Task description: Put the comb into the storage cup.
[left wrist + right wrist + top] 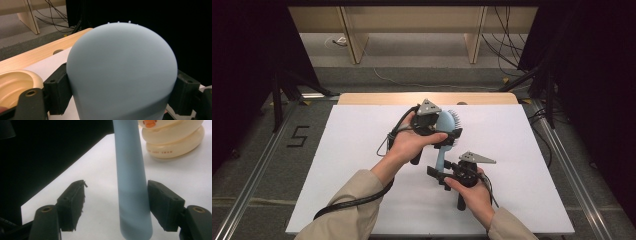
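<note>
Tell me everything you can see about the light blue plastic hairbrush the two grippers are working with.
The light blue plastic hairbrush has a smooth, matte, rounded head and a long tapering handle. Pale-tipped bristles stick out on the head's far side. It is held above the white table top, head away from the person. The left gripper clamps the head between both jaws. The right gripper is open around the handle's end: one jaw meets it, the other stands apart.
</note>
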